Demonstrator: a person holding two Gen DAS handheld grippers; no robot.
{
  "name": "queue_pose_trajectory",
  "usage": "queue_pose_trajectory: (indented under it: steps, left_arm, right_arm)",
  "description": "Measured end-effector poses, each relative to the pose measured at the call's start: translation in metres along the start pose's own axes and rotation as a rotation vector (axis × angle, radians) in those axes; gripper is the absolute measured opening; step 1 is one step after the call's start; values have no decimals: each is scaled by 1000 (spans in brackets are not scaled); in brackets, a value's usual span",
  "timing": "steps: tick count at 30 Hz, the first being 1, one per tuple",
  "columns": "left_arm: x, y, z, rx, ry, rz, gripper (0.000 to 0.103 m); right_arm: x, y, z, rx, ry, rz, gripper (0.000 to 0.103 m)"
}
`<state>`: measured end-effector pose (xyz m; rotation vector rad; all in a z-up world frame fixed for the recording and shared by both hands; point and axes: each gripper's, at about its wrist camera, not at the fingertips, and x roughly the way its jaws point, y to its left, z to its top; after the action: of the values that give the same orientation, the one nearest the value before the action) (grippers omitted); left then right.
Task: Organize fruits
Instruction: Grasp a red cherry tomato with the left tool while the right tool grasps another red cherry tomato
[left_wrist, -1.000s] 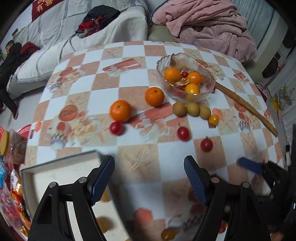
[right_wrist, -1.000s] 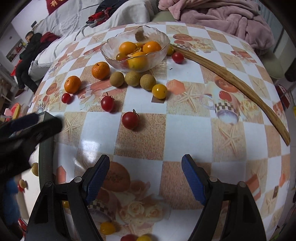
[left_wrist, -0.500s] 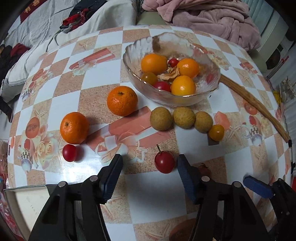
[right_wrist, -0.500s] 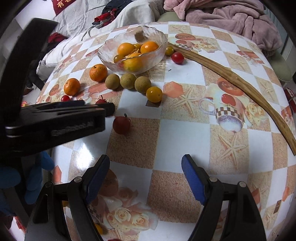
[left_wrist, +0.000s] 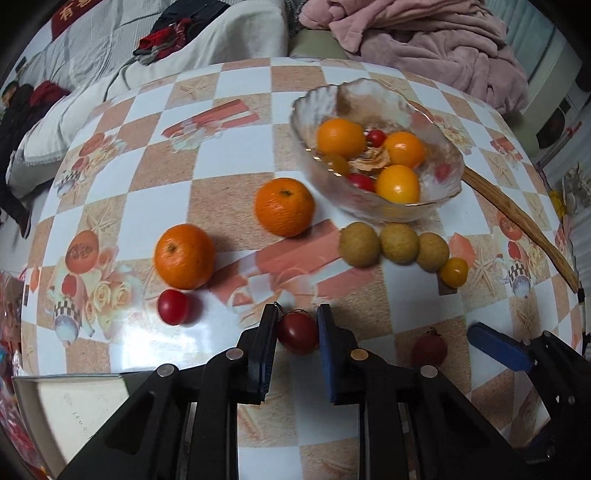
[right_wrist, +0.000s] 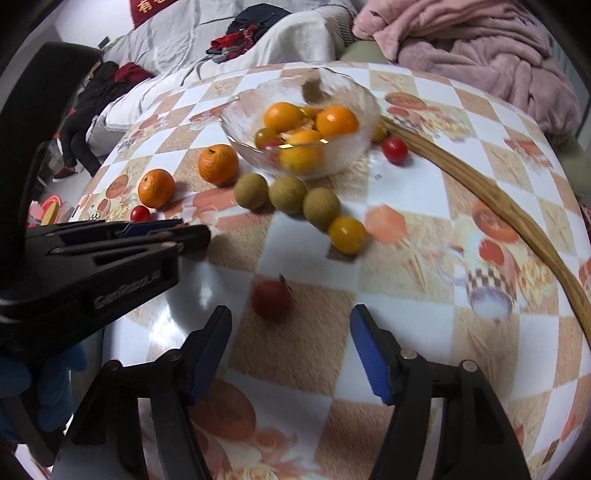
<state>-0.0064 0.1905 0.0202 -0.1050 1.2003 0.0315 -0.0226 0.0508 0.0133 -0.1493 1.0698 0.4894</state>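
Two grippers: my left gripper (left_wrist: 297, 325) clamps a smooth round cherry tomato (left_wrist: 297, 332); my right gripper (right_wrist: 291, 328), closing, empty, bare glossy tablecloth (right_wrist: 306, 369) beneath.

bench cloth (left_wrist: 229, 155): white and tan checks
cherry tomato (left_wrist: 297, 332): dark red
mandarins (left_wrist: 284, 206): orange
tool pads (right_wrist: 369, 354): blue

Two steep, close views; shared table (left_wrist: 236, 177)

Black plastic left tongs (left_wrist: 297, 326) and right tongs (right_wrist: 290, 334), blue ribbed pads (right_wrist: 369, 356), silver rivets, blue glove (right_wrist: 40, 391)
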Motion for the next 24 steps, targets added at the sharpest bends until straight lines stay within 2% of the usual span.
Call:
queue_pose_trajectory:
  steps: [1,5,13,18,24]
  left_arm:
    - [-1,2,-1,-2,-1,2,23]
    - [-6,6,-6,-5,-3,0,23]
    - [-27,9,-20,-16,-25,-31,23]
    - [-43,16,-33,-38,-37,-43,23]
    - [-64,32,-51,-68,-59,-43,23]
  right_arm:
    - [2,3,2,-15,0,-11,61]
    - [6,10,9,-41,12,-17,25]
    - [-9,-6,2,76,51,79,24]
    - [-20,-11,-6,121,67,92,24]
    - [-33,-1,-12,113,69,88,24]
